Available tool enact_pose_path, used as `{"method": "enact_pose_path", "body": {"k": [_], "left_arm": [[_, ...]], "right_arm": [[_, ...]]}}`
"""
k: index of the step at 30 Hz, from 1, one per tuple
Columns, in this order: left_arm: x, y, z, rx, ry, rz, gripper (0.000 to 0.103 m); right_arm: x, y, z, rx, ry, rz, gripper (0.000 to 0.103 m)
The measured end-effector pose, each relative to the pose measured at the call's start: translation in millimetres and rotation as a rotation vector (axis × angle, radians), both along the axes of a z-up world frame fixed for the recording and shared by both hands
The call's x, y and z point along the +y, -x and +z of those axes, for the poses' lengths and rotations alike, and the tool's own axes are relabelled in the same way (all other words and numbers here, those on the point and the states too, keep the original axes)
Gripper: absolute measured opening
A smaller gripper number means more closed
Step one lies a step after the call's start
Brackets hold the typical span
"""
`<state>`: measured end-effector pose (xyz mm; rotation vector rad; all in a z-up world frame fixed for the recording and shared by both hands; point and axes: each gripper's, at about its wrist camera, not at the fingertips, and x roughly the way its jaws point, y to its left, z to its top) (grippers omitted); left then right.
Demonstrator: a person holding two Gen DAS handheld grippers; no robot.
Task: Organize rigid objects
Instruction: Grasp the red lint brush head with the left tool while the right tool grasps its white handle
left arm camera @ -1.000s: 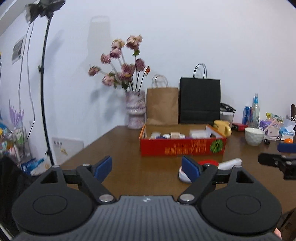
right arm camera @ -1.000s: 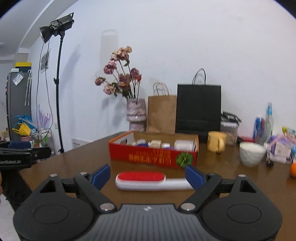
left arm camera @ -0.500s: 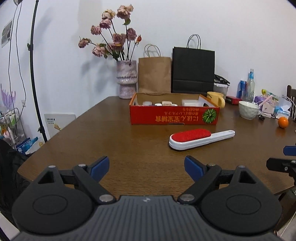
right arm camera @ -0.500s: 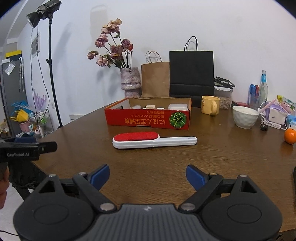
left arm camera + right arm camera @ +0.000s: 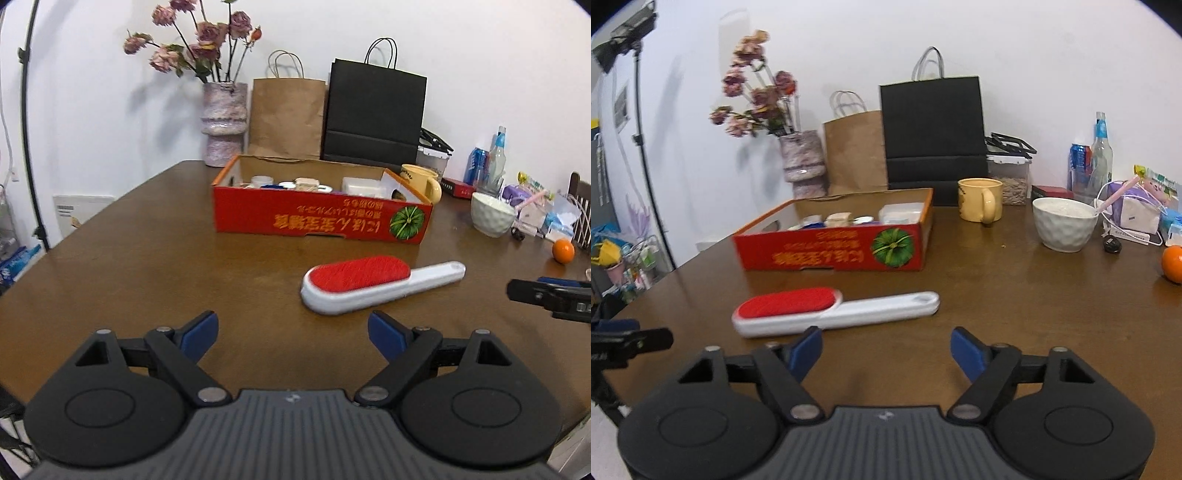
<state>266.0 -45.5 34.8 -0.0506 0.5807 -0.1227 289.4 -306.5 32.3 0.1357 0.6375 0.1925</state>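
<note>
Lint brush [image 5: 373, 286], white-handled with a red bristle pad, lies flat mid-frame on the bench [image 5: 147, 266]; left gripper [image 5: 291, 332] and right gripper [image 5: 886, 349] both hover spread, empty.

From my right wrist cam the red-bristled white plastic lint brush [image 5: 827, 310] is smeared w/ motion blur, esp. its head end. Printing on the red cardboard box [image 5: 834, 251] is upside down & too blurred for me to read. Small items inside it are half hidden by the front wall; can't ID them. In my left cam the right gripper [image 5: 550, 295] is cut off by the frame edge.
</note>
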Motion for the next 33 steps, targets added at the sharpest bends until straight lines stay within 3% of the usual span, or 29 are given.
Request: {"method": "enact_pose_path", "body": {"k": [4,6,13,15,20,29,33], "left_arm": [[-8,-36,-6,0.041,0.055,-0.013,0.084],[-14,-52,-10,0.049,0.045,-0.016,0.08],[-26,-89,-23,0.069,0.045,-0.032,0.071],[-26,-98,-29,0.083,0.054,-0.036,0.062],[-22,-105,-37,0.07,0.103,-0.063,0.049],[-22,-106,-41,0.034,0.106,0.003,0.046],[-14,-98,-35,0.005,0.103,0.054,0.037]], "right_arm": [[-11,-48,-13,0.025,-0.011,-0.007,0.057],[-17,-69,-20,0.045,-0.027,-0.014,0.042],[-22,-117,-46,0.134,-0.011,-0.014,0.027],[-19,-122,-53,0.156,0.002,-0.008,0.02],[-25,-123,-59,0.167,-0.057,-0.018,0.018],[-39,-126,-70,0.177,-0.247,-0.009,0.014],[-27,-112,-64,0.164,-0.228,0.005,0.013]]}}
